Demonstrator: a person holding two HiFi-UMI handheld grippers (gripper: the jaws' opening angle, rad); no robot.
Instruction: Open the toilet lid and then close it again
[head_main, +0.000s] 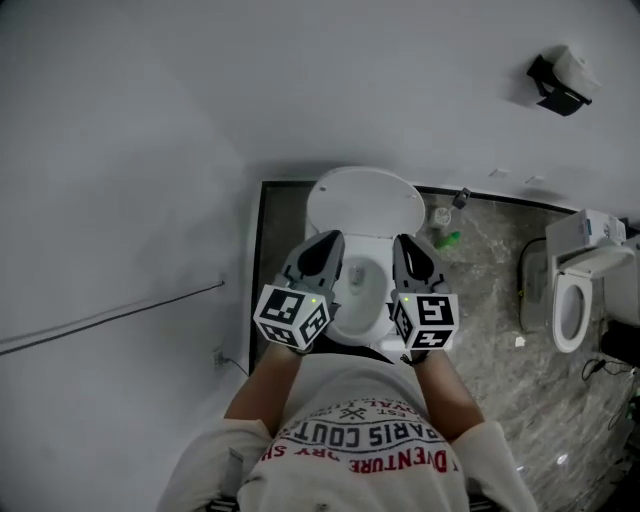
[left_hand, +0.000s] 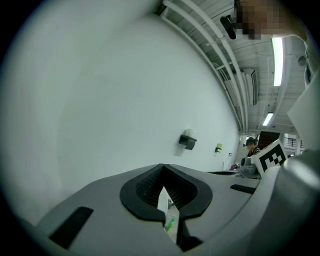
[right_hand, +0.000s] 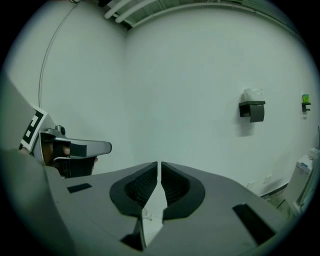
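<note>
Nearest the head camera, a printed shirt (head_main: 360, 465) and two forearms are seen, with the left gripper (head_main: 327, 240) and the right gripper (head_main: 406, 241) held side by side above the toilet. The toilet lid (head_main: 365, 198) is seen raised, leaning back toward the wall, and the bowl (head_main: 357, 283) lies exposed below the gripper tips. In the left gripper view the jaws of the left gripper (left_hand: 162, 167) are pressed together with nothing between them. In the right gripper view the right gripper (right_hand: 158, 165) is all but closed, only a hairline slit being left, and nothing is held. Neither gripper touches the lid.

The opening step is judged done, and the closing step is in hand. For the next move, the lid's top edge (well beyond both tips) would have to be reached, tipped forward and lowered gently, so that it is not dropped onto the seat.
</note>
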